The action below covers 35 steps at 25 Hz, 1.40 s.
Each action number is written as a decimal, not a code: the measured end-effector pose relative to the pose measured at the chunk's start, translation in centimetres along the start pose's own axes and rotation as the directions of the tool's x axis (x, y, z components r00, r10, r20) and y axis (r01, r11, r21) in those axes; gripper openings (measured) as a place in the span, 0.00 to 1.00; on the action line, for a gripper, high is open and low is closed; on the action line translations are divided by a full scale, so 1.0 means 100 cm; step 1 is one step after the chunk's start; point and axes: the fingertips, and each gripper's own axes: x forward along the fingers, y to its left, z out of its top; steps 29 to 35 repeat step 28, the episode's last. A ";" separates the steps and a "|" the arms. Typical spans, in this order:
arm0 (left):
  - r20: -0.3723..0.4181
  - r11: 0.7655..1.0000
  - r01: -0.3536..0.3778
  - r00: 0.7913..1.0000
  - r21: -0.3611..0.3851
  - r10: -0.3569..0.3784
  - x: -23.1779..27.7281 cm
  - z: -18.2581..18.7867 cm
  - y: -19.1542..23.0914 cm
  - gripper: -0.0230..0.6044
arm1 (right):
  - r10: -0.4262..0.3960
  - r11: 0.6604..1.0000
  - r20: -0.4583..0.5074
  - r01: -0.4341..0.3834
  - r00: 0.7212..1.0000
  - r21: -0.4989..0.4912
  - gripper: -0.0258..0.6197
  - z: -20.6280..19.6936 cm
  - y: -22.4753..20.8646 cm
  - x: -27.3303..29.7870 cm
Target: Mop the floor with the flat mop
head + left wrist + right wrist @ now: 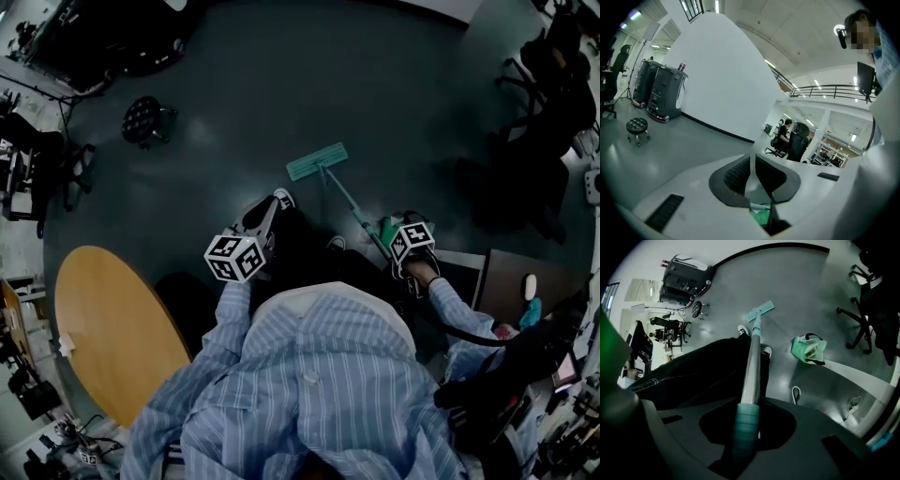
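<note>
Far to the left of the flat mop (317,161) stands a round wooden worktop (108,323). Nearer, also left of the mop, the left gripper (751,163) has its jaws almost together, with nothing between them. The mop's teal head lies flat on the grey floor (281,84). At the mop's right end, the right gripper (749,423) has its jaws closed on the teal handle.

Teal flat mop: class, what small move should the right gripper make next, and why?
Probably push the silver mop handle forward, sliding the teal flat mop head over the grey floor ahead. The right gripper is shut on the handle's teal grip, the head lies on the floor, and the left gripper is shut, empty.
</note>
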 end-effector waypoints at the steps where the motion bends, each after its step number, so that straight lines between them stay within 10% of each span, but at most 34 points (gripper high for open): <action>1: -0.005 1.000 0.010 1.000 0.011 -0.010 0.003 0.002 -0.001 0.09 | -0.003 1.000 0.005 0.003 1.000 -0.001 0.15 -0.001 -0.001 0.004; 12: -0.090 0.991 0.107 0.991 0.083 -0.099 0.036 -0.005 -0.027 0.09 | -0.004 1.000 0.012 0.004 1.000 -0.012 0.15 -0.003 -0.008 0.017; 35: -0.064 0.997 0.078 0.995 0.027 -0.076 0.049 -0.011 0.002 0.09 | -0.007 1.000 0.015 0.007 1.000 -0.001 0.15 0.006 -0.018 0.027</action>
